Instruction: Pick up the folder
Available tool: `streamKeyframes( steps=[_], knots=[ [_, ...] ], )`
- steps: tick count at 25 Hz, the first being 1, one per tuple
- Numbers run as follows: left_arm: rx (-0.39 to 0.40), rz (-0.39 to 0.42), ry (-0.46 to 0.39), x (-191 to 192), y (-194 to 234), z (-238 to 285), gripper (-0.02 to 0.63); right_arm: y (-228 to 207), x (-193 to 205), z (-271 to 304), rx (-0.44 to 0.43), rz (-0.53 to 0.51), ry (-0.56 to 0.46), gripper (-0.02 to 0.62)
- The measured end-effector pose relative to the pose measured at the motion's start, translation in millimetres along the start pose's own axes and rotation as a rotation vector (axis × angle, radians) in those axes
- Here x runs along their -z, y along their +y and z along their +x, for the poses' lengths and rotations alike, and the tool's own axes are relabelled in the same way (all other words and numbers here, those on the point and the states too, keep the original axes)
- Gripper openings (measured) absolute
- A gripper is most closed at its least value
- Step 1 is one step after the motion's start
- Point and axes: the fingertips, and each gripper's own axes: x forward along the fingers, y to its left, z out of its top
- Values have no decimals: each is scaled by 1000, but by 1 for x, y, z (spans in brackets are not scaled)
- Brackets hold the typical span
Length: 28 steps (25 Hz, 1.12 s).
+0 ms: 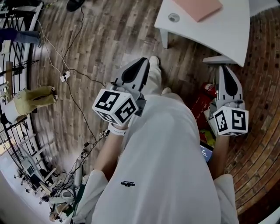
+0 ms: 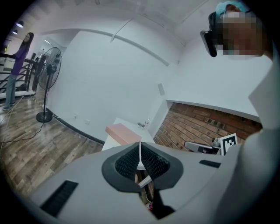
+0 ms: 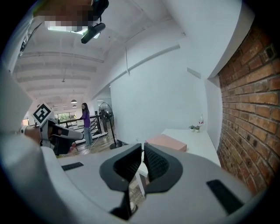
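The folder (image 1: 199, 8) lies on the counter (image 1: 218, 30) ahead of the left hand-held gripper (image 1: 141, 65) and right hand-held gripper (image 1: 224, 70), both closed and empty, so the pickup is not yet begun.

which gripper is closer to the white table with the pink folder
The right gripper, its tip by the table corner; the left gripper is out over the wood floor.

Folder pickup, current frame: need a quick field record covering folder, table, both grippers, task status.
folder: pink, lying flat on the white table
left gripper: jaws together, nothing between them, not touching the folder
right gripper: jaws together, nothing between them, not touching the folder
task status: folder not yet picked up
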Motion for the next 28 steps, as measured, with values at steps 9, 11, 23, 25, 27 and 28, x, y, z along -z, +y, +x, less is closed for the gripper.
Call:
streamKeyframes(
  steps=[9, 11, 23, 25, 27, 28],
  knots=[
    [44, -14, -11, -57, 56, 76, 26, -18, -25, 92, 35, 38, 34, 11],
    [53, -23, -11, -77, 71, 93, 26, -20, -39, 118, 36, 35, 42, 9],
    [156, -46, 28, -144, 132, 181, 26, -41, -76, 208, 144, 26, 65, 8],
    [172, -45, 37, -148, 133, 193, 26, -45, -79, 213, 158, 30, 68, 8],
    [184, -47, 47, -150, 130, 202, 26, -49, -79, 214, 167, 34, 72, 8],
    [189, -47, 52, -150, 128, 206, 26, -52, -79, 214, 172, 37, 74, 8]
  ],
)
